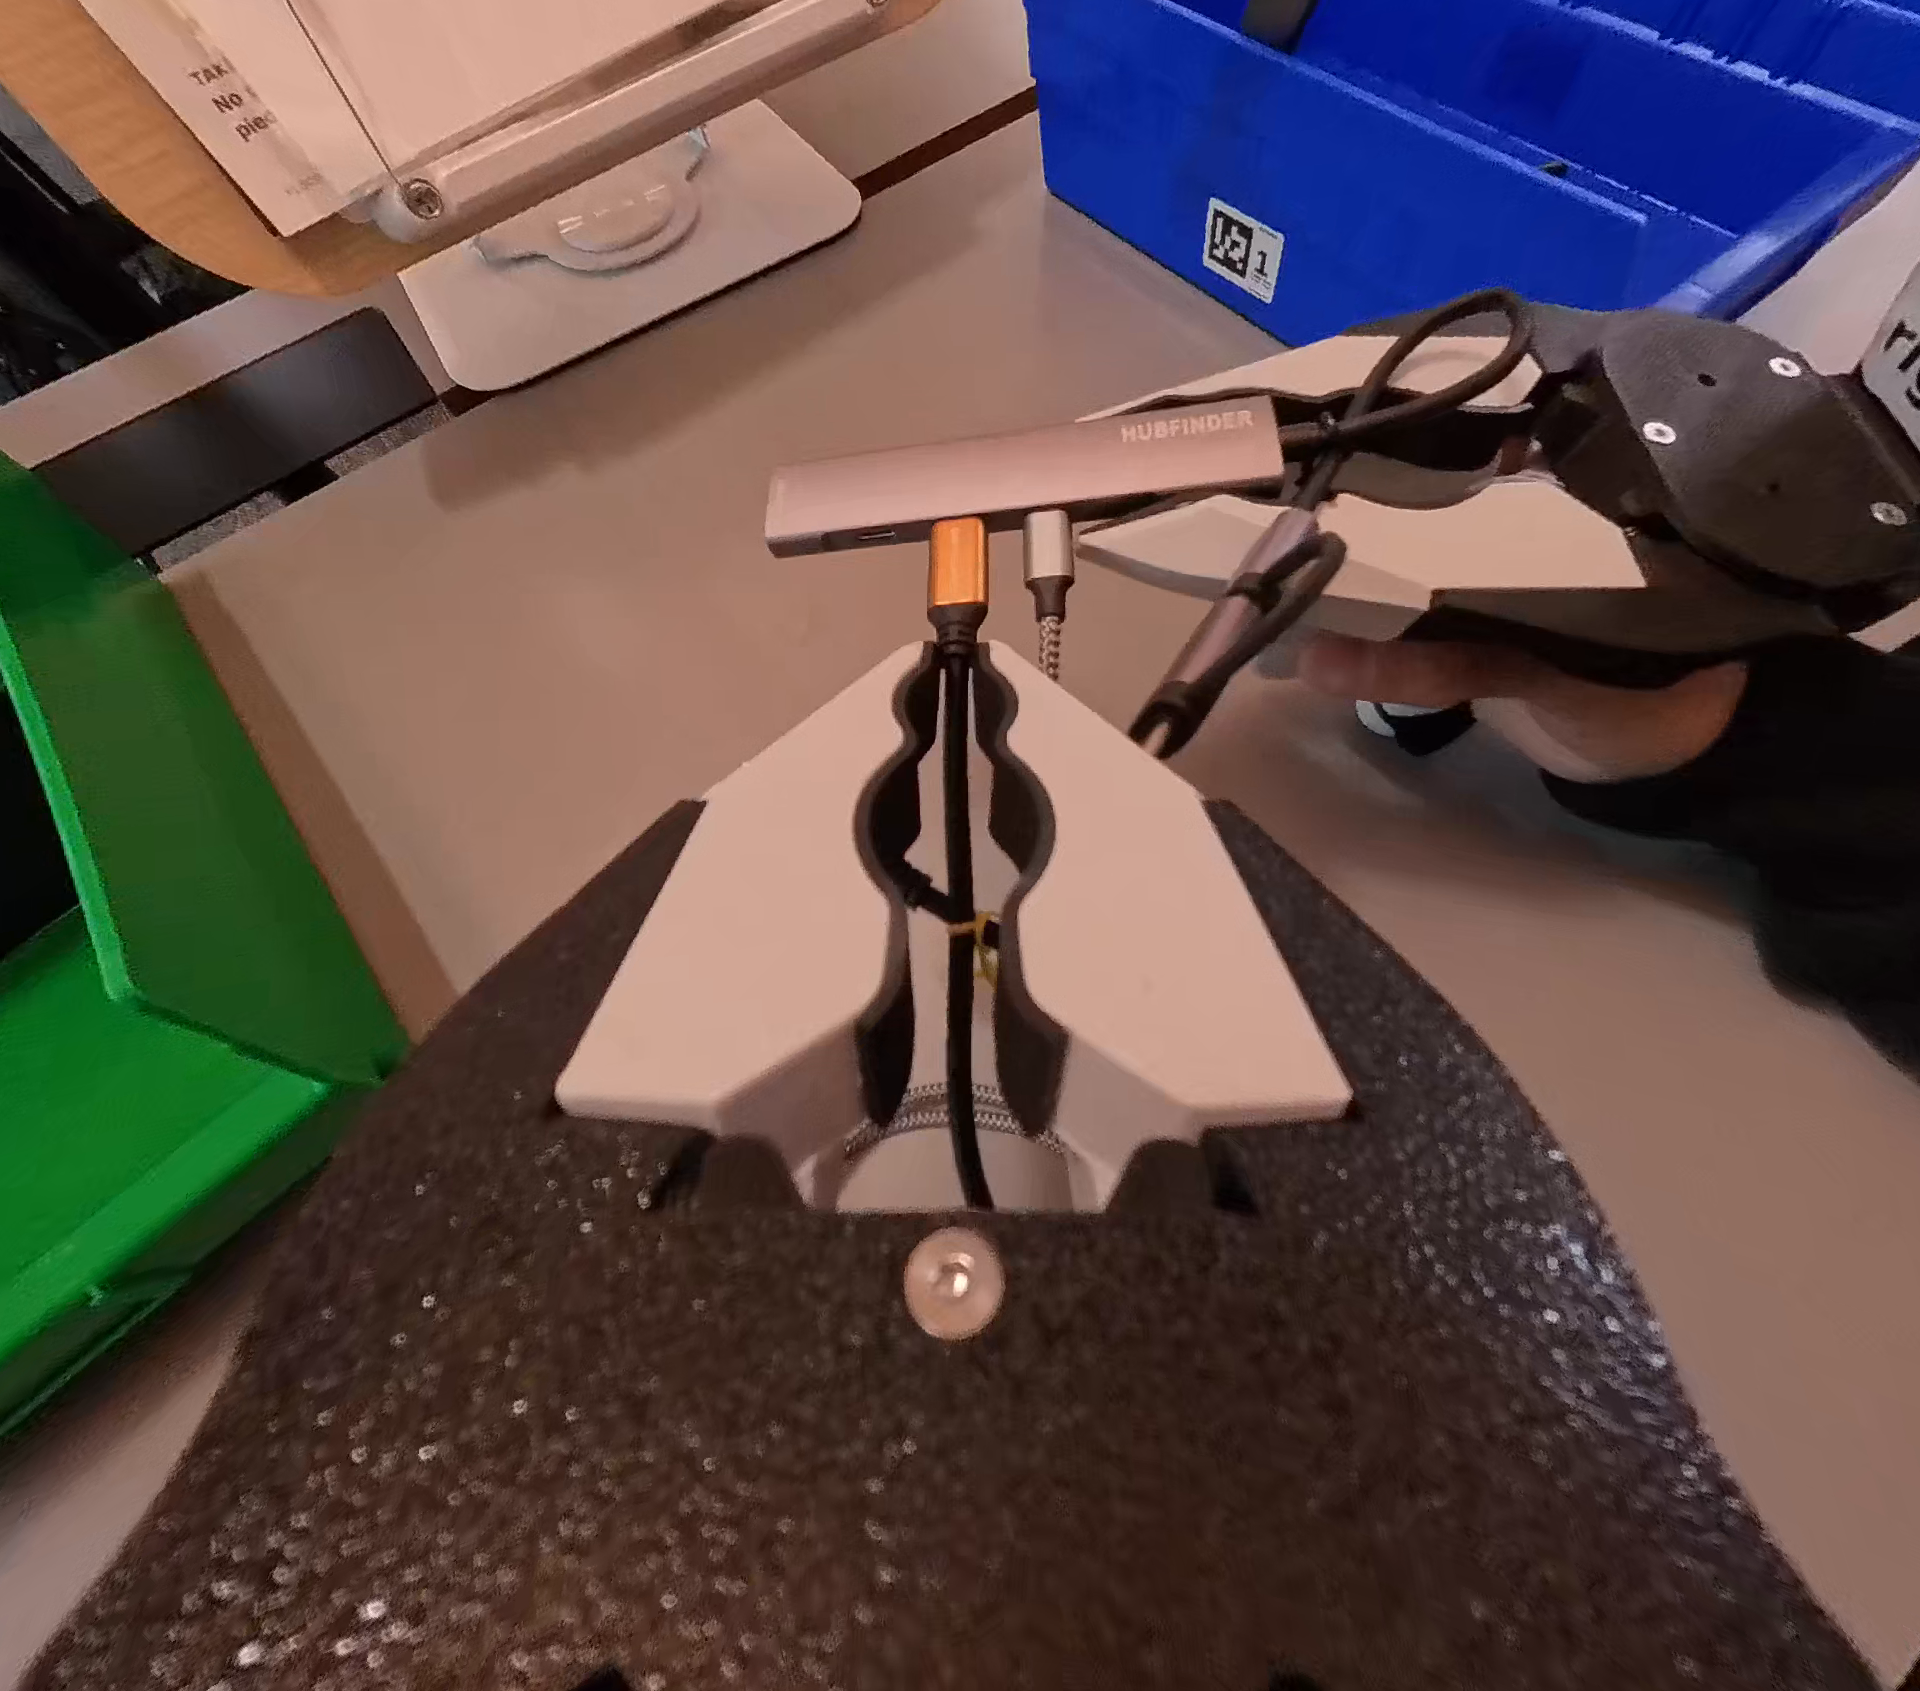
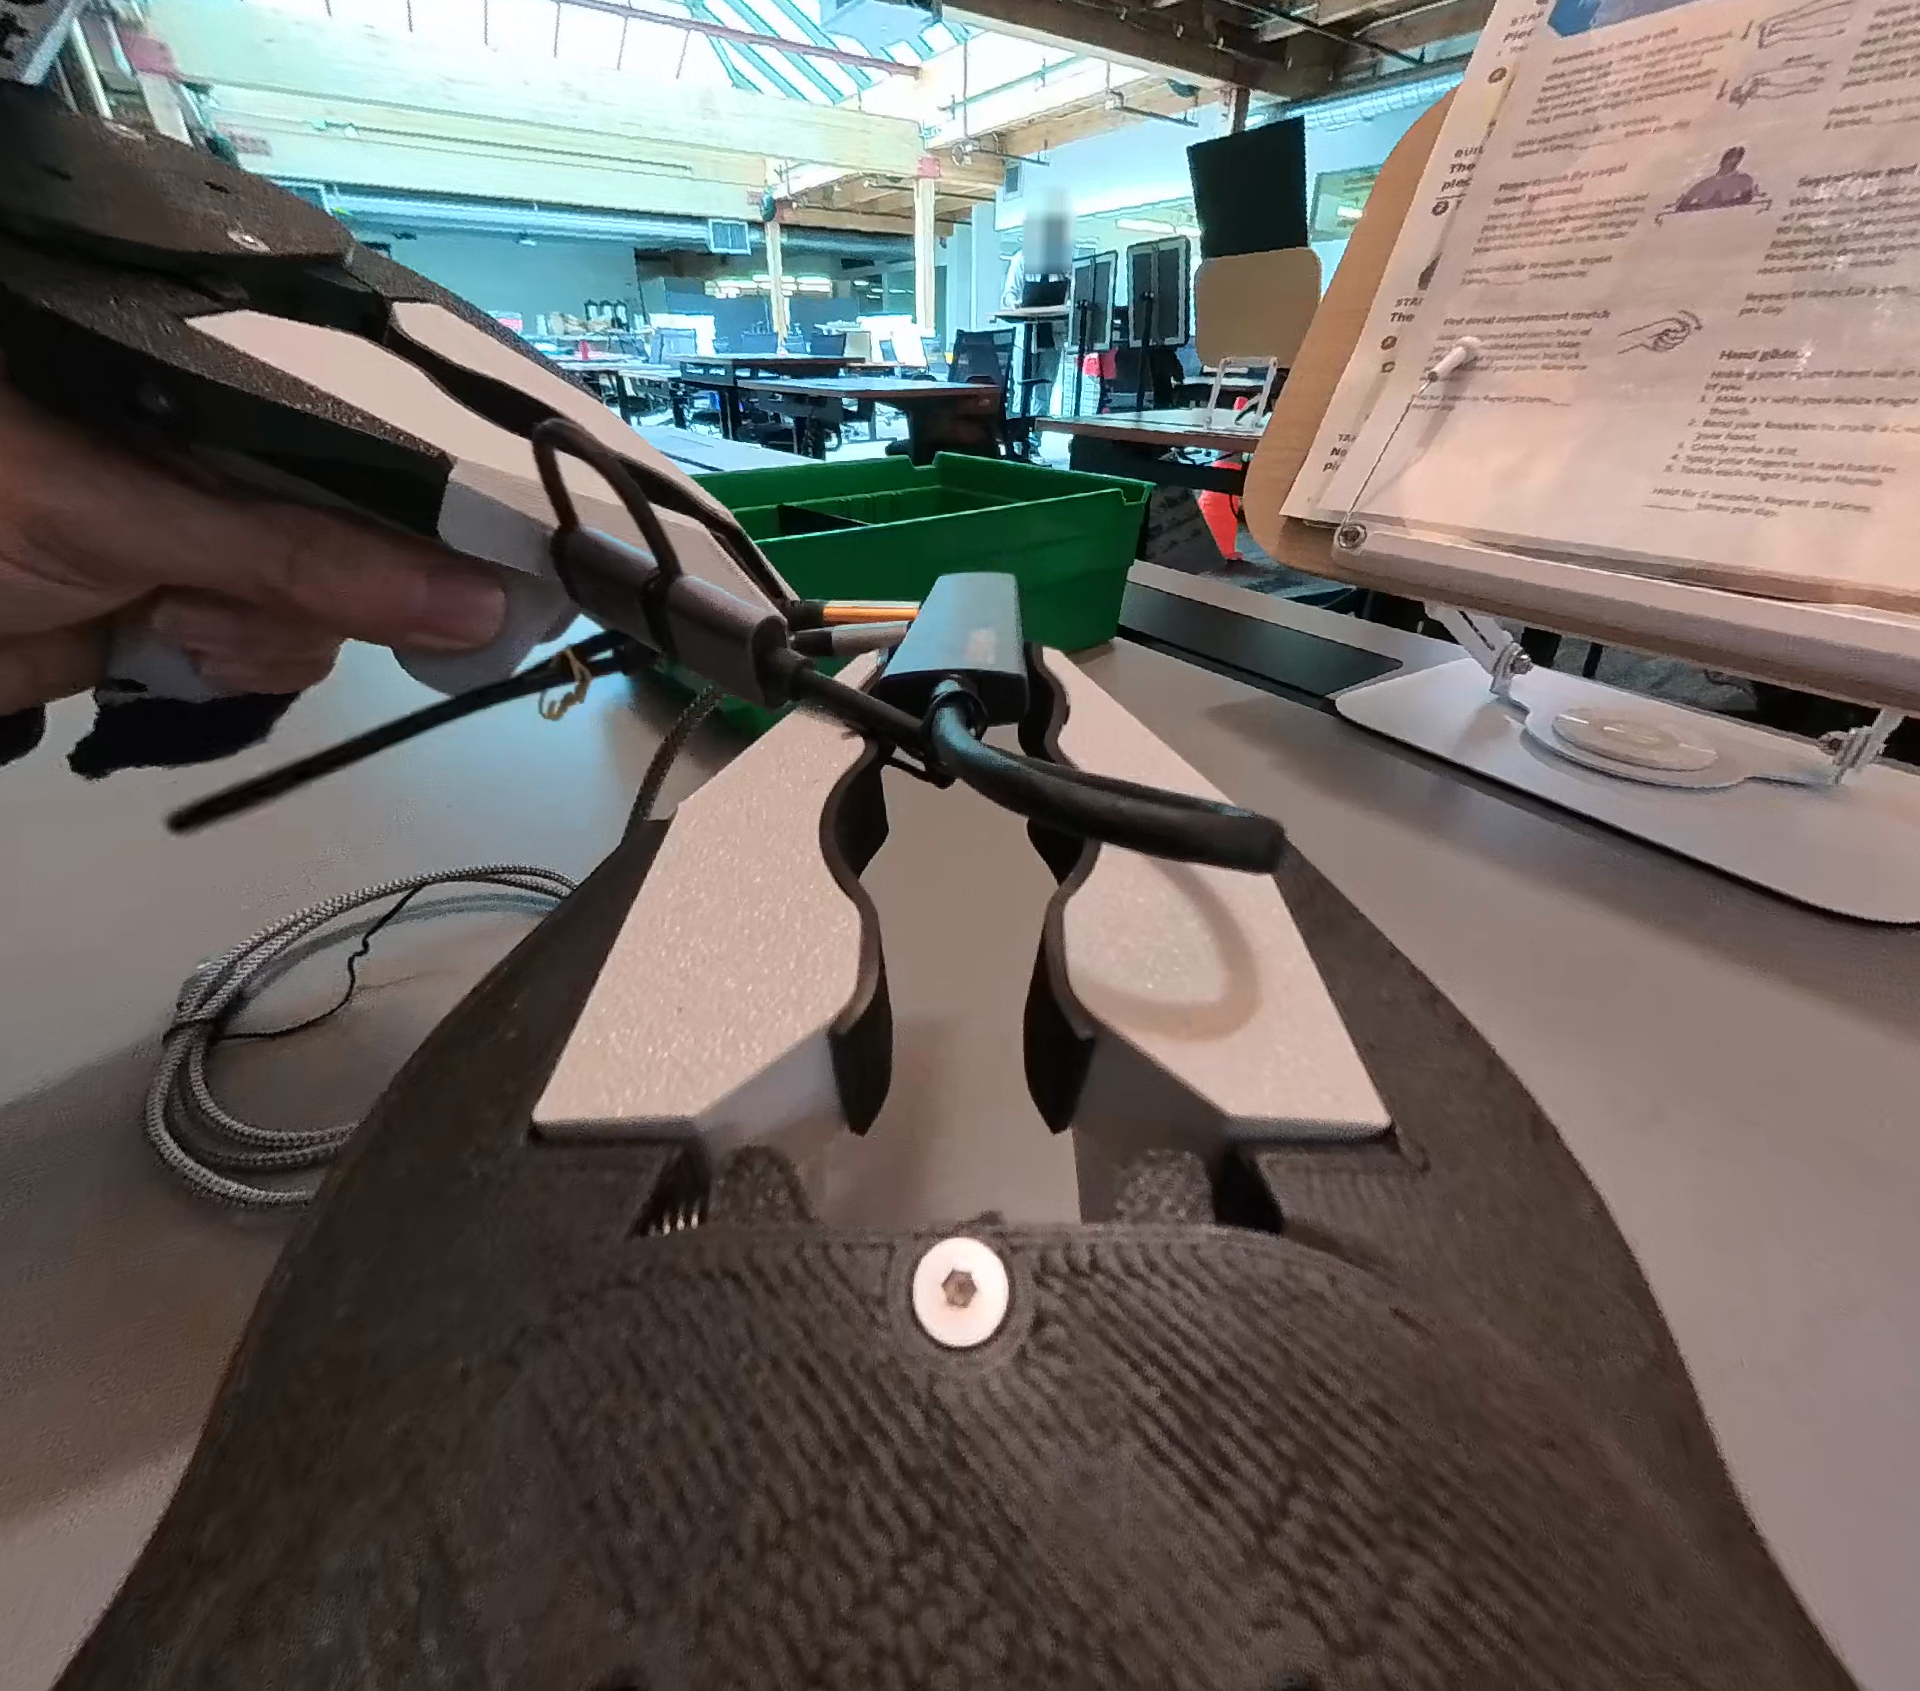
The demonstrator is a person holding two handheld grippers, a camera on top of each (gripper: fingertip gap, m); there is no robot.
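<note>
The worktop [image 1: 644,498] carries, in the left wrist view, a blue bin [image 1: 1351,187] at 1 o'clock, a green bin [image 1: 187,862] at 9 o'clock and a document stand [image 1: 582,218] at 11 o'clock. The right gripper [image 2: 951,685] enters the left wrist view from 3 o'clock, held by a hand [image 1: 1507,696], with its jaws clamped on one end of a flat grey hub [image 1: 1023,472]. The hub is held above the worktop with its long axis running from 9 o'clock to 3 o'clock across the left wrist view, so its port edge faces the left gripper [image 1: 956,654]. The hub's own short black lead [image 1: 1434,384] loops back over the right gripper's jaws. Two plugs sit side by side in the port edge: an orange plug [image 1: 957,563] and, just beside it toward 3 o'clock, a silver plug [image 1: 1046,550] on a grey braided cable [image 2: 270,1070] that lies coiled on the worktop. The left gripper's jaws are nearly together, closed on the black cable [image 1: 956,862] just behind the orange plug, which lies at 12 o'clock straight ahead of the jaw tips. The plug's long axis runs in line with the left jaws and square to the hub. The left gripper is therefore the nearer one to the orange plug.
</note>
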